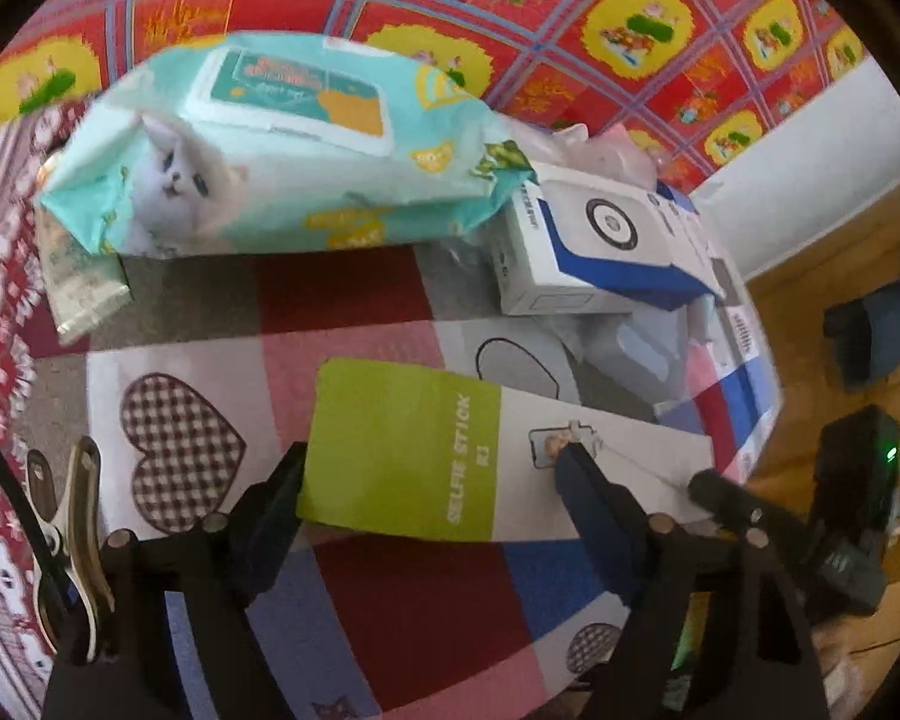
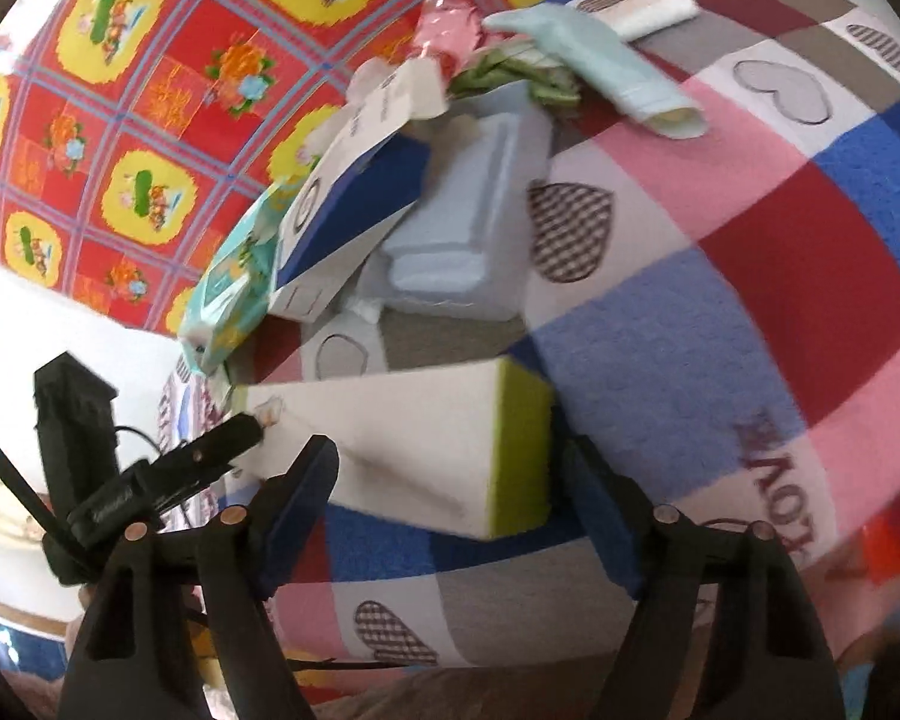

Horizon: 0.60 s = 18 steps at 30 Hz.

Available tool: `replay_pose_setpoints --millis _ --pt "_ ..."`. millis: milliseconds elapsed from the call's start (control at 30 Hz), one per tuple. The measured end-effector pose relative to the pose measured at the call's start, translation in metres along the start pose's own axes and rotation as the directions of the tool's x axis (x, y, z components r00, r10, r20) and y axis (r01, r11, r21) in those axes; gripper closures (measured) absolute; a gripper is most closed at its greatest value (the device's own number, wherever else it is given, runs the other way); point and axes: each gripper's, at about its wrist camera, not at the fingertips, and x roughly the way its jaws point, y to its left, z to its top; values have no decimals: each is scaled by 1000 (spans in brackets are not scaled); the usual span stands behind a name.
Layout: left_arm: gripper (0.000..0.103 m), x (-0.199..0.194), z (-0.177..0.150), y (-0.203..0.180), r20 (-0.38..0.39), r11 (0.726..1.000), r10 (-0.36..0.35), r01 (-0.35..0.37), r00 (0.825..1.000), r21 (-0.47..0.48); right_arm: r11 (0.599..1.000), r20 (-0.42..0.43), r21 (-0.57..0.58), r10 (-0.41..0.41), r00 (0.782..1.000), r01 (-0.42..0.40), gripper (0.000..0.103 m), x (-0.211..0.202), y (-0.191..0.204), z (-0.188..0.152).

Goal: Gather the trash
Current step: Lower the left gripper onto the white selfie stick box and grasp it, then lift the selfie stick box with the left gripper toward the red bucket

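Patchwork bedding with heart patches (image 1: 186,450) is covering the bed, and a red and yellow patterned hanging (image 1: 630,18) is filling the far background. Trash is lying in a loose heap at the far side: a teal wet-wipe pack (image 1: 282,150) printed with a cat, and, to its right, a white and blue carton (image 1: 594,240) resting on pale plastic packaging (image 2: 468,228).

The task item in hand is the selfie stick box (image 1: 450,462), a long white carton with a green end, lying near the cameras on the bedding.

The left tool (image 1: 432,474) is standing wide, its fingers straddling the box; one finger is sitting at the green end and the other is overlapping the white face. The right tool (image 2: 450,480) is also standing wide, framing the green end of the same box (image 2: 426,450) from the opposite side. Neither tool appears to be gripping yet.

Judged procedure for a clean pick:
- One tool should be closing across the narrow width of the box, not along its length.
- Fingers should be lowering until the pads are bracketing both side walls.
- The second tool should be clearing away before the lift, since both tools are crowding one item.
- Closing force should be staying moderate; thin card will likely be crushing under a hard squeeze.
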Motion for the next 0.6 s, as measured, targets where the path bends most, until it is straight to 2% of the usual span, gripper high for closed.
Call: replay_pose_setpoints --millis 67,133,200,300,367,433,600 --pt "20 -5 -3 -15 36 993 82 -85 996 86 999 -8 -28 -20 1000 19 30 2 4 -2" --pt "21 -8 -8 -29 62 976 136 -145 989 165 998 -4 -45 -54 999 54 29 3 9 -3" --pt "21 -9 -11 -34 81 967 159 -171 984 189 998 -1 -32 -54 999 54 29 2 7 -4" --pt "24 -10 -12 -32 62 976 146 -154 987 155 997 16 -29 -73 997 74 29 -1 7 -5" --pt "36 -12 -13 -32 56 980 139 -145 989 138 996 37 -11 -85 996 85 29 -7 2 -6" --pt "42 -15 -15 -35 45 980 131 -136 990 142 996 50 13 -91 995 91 29 -13 -4 -6" --pt "40 -9 -19 -47 43 977 97 -103 994 184 994 59 61 -94 994 90 30 -20 -20 -8"
